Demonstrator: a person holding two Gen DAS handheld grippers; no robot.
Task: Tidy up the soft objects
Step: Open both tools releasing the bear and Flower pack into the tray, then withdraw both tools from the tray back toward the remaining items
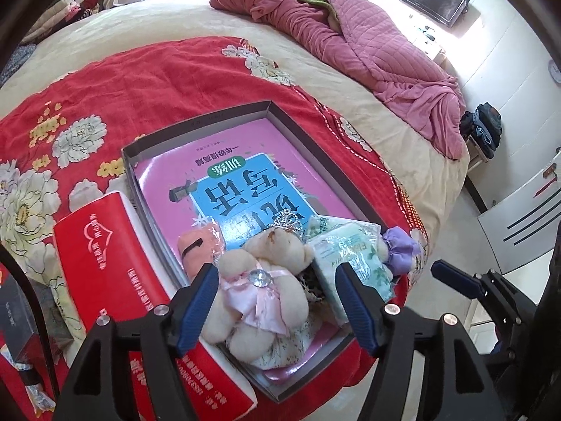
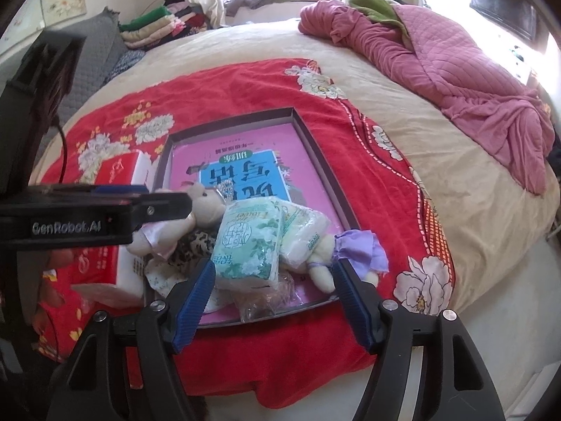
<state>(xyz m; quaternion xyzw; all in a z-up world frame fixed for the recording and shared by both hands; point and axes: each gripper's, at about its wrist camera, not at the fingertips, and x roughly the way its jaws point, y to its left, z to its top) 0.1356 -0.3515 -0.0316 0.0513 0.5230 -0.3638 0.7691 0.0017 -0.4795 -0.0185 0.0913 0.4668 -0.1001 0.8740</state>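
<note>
A shallow grey box (image 1: 196,122) (image 2: 315,140) lies on a red floral blanket and holds a pink book (image 1: 245,175) (image 2: 245,161). A cream teddy bear in a pink dress (image 1: 259,277) (image 2: 207,207) lies at the box's near end. My left gripper (image 1: 277,273) is open, its fingers on either side of the bear. A green tissue pack (image 1: 350,259) (image 2: 252,242) and a second bear with a purple bow (image 2: 326,263) lie beside it. My right gripper (image 2: 273,273) is open around the tissue pack.
A red tissue box (image 1: 115,266) (image 2: 119,172) lies left of the grey box. A peach soft item (image 1: 196,249) sits in the box. A rumpled pink quilt (image 1: 368,45) (image 2: 455,70) lies far right on the bed. Folded clothes (image 2: 164,24) are stacked at the back.
</note>
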